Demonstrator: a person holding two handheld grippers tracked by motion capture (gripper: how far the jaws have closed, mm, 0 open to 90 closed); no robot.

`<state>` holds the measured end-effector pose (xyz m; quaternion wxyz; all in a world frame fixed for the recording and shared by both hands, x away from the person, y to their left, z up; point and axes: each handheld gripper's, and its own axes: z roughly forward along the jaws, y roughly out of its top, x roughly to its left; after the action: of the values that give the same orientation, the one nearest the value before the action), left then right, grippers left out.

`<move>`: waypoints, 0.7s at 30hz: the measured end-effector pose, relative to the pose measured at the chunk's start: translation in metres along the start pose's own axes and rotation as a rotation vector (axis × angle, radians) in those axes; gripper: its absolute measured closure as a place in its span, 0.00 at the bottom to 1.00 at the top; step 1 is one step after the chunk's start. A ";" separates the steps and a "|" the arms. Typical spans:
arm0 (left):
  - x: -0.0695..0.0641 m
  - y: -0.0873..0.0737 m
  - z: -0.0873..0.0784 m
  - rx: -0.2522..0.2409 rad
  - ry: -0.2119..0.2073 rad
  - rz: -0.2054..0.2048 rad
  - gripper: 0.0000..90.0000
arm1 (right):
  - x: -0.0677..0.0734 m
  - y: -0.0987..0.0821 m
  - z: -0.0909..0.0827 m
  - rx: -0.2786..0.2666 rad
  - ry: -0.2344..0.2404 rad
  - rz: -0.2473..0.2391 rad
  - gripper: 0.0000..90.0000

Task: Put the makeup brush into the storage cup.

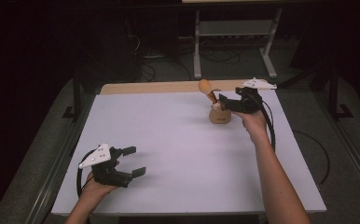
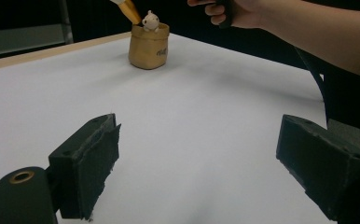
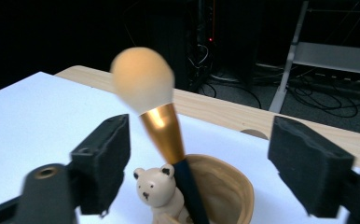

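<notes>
A makeup brush [image 1: 206, 88] with a tan fluffy head, gold ferrule and dark handle stands tilted in a small tan cup [image 1: 219, 115] at the far right of the white table. A little bear figure [image 3: 156, 187] sits at the cup's rim [image 3: 236, 186]. My right gripper [image 1: 225, 102] hovers just above the cup, open; the brush [image 3: 162, 131] rises between its jaws with a gap on each side. My left gripper [image 1: 134, 161] rests open near the front left edge with nothing between its jaws [image 2: 197, 158]. From there the cup [image 2: 148, 46] is seen far off.
The white tabletop [image 1: 178, 149] has a wooden strip [image 1: 150, 87] along its far edge. Beyond it a metal stand [image 1: 234, 42] and cables lie on the dark floor. The person's right forearm [image 1: 273, 182] crosses the table's right side.
</notes>
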<state>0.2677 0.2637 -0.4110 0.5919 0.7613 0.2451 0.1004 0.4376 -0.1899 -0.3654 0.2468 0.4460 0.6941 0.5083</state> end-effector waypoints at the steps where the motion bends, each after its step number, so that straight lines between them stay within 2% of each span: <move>1: 0.000 0.000 0.000 -0.001 0.001 -0.001 0.14 | 0.000 0.000 -0.001 0.001 0.003 0.001 0.19; 10: 0.002 -0.001 0.000 0.003 0.003 -0.003 0.14 | 0.010 -0.002 -0.018 -0.027 0.043 -0.018 0.12; 14: 0.002 0.000 -0.001 0.003 0.009 -0.009 0.14 | 0.015 -0.007 -0.023 -0.018 0.056 -0.041 0.09; 21: 0.004 0.000 -0.002 0.008 0.013 -0.008 0.14 | 0.020 -0.014 -0.034 -0.031 0.082 -0.043 0.08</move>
<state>0.2700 0.2670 -0.4111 0.5875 0.7621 0.2523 0.1019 0.3956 -0.1898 -0.3639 0.2361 0.4060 0.7049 0.5315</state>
